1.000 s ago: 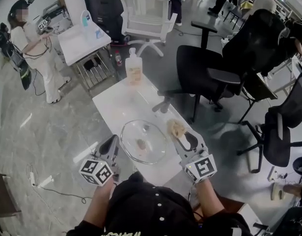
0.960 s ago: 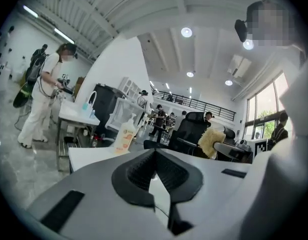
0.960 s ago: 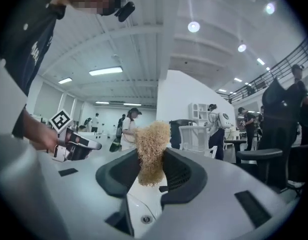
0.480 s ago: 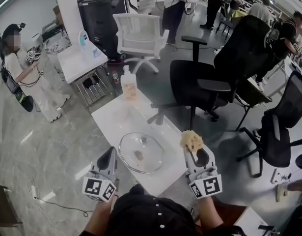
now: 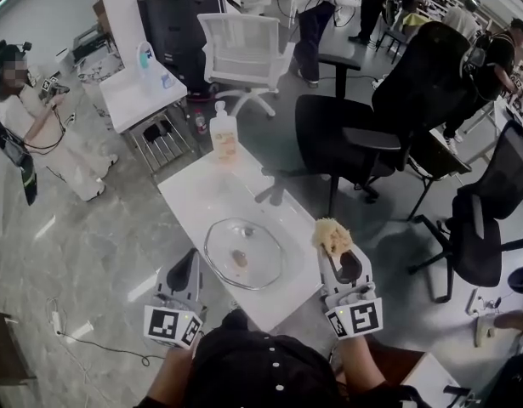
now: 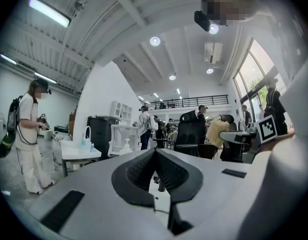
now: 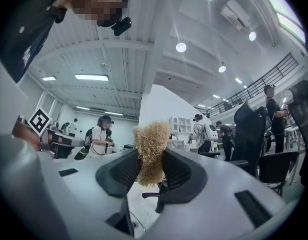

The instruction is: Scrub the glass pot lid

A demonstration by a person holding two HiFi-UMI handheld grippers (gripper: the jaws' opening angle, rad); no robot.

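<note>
Glass, round and clear, the lid [image 5: 244,253] is seen lying on the white table [image 5: 193,185] near its near end, with a small brown knob [image 5: 241,258] at its centre. Being round, it has no long axis to be lined up with; only its position matters.

In the head view it is placed between the two tools. The left gripper [image 5: 188,260] is held just beside the lid's left rim, its jaws brought fully together with nothing between them. The right gripper [image 5: 333,246] is held further off, out past the table's right edge, and its jaws are clamped on a tan, fuzzy scrubber [image 5: 332,234] that sticks out beyond the tips.

Both gripper views are filled with the room ahead and show nothing of the lid. From this it is judged that both tools are pointed roughly level, out over the table instead of down at the glass.

From the scrubber, the lid lies to the left and lower down. The next move is therefore judged to call for the right gripper to be tipped down and carried leftward until the scrubber meets the glass. The left gripper, being nearer the rim, is better placed to steady the lid, which may otherwise be pushed across the smooth tabletop.
</note>
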